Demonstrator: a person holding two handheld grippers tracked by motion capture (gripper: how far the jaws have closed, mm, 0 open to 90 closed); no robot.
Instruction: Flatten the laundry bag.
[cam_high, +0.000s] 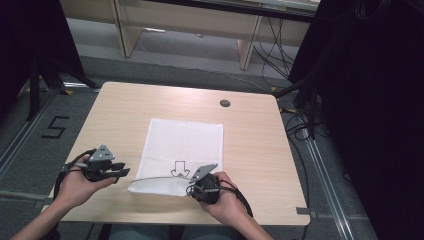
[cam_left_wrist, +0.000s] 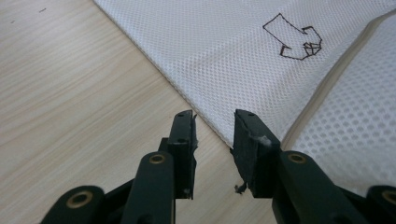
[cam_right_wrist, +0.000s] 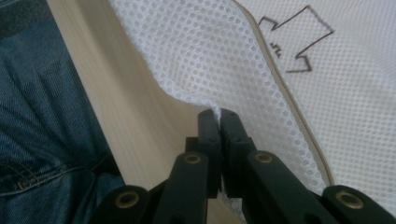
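White mesh cloth (cam_high: 182, 145) (arrow drawn) — right gripper (cam_right_wrist: 219, 114) pinches it; left gripper (cam_left_wrist: 215, 128) seemingly agape.

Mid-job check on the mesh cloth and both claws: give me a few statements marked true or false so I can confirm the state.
1. The right claw is shut on the edge of the white mesh cloth. True.
2. The left claw also grips the cloth. False: its jaws stand open, with the cloth's edge just ahead of them.
3. An arrow outline is drawn on the cloth. True.
4. The cloth lies fully flat. False: its near edge is lifted and folded where the right claw holds it.
5. The cloth hangs over the table at the far edge. False: it lies within the tabletop.
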